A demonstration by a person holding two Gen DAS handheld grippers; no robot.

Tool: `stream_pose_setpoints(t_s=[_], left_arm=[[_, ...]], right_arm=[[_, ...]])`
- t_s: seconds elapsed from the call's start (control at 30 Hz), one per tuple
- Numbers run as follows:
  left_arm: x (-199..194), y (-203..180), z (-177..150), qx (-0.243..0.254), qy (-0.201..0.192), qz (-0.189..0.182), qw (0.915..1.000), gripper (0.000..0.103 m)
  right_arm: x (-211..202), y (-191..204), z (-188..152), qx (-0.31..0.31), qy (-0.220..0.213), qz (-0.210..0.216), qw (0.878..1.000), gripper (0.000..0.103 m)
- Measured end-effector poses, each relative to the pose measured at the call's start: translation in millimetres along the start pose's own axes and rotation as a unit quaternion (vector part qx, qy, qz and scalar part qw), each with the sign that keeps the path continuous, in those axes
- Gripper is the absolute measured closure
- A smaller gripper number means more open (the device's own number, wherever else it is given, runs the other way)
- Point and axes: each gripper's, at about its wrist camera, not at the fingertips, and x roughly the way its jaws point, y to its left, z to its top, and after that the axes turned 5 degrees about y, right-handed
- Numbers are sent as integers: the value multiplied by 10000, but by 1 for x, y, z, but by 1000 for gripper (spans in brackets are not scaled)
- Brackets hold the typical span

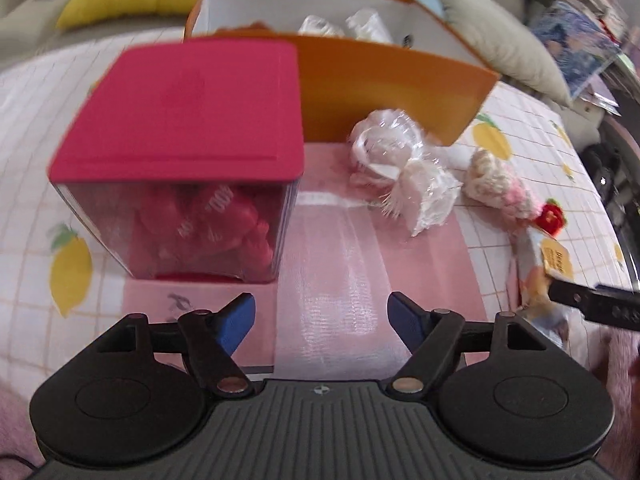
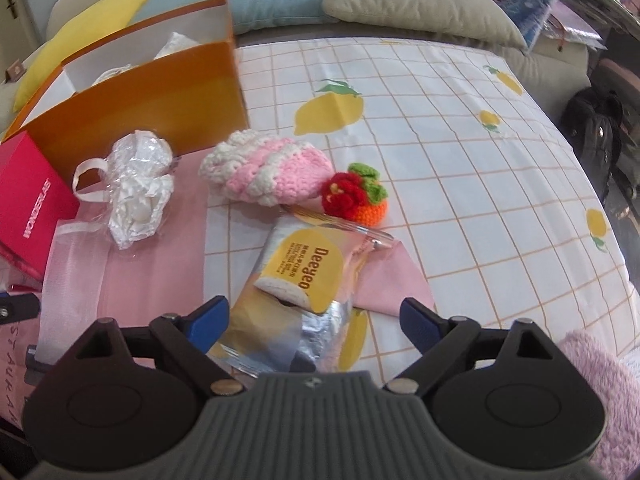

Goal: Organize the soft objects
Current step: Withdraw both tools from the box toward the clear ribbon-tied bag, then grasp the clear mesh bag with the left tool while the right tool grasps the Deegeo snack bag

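On the lemon-print cloth (image 2: 440, 128), each hand-held gripper, left (image 1: 322, 318) and right (image 2: 316, 320), gapes empty.

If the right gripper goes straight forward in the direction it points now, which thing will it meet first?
Most likely the silver-and-yellow Deegeo packet: it lies directly between the open right gripper fingers, nearer than the crocheted pieces beyond. Depth is hard to judge in this fisheye view.

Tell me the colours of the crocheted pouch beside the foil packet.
Pink and cream-white bands on the crocheted pouch; clearest in the right wrist view.
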Motion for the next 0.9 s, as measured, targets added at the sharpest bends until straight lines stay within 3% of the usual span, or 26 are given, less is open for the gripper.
stream_pose_setpoints(t_s=[0.23, 0.37, 0.53, 0.67, 0.77, 0.8, 0.83, 0.9], left_arm=[[30, -22, -1, -93, 246, 108, 9996, 15], [36, -31, -4, -16, 214, 185, 9996, 16], [35, -40, -6, 236, 120, 297, 9992, 40], [35, -47, -9, 538, 30, 415, 9977, 62], [36, -52, -11, 737, -7, 455, 9962, 83], [37, -54, -10, 786, -12, 428, 9960, 97], [36, -53, -11, 786, -17, 367, 9962, 103], [31, -54, -14, 769, -143, 290, 9965, 103]], right_arm=[[17, -9, 2, 617, 260, 155, 9976, 9], [25, 0, 6, 626, 284, 299, 9972, 9], [32, 15, 9, 341, 216, 225, 9989, 11], [36, 27, 7, -85, 212, -80, 9997, 27], [34, 29, 4, -214, 131, -130, 9996, 36], [33, 29, 3, -230, 103, -142, 9996, 38], [32, 28, 4, -246, 74, -193, 9995, 44], [29, 26, 4, -259, 37, -254, 9993, 54]])
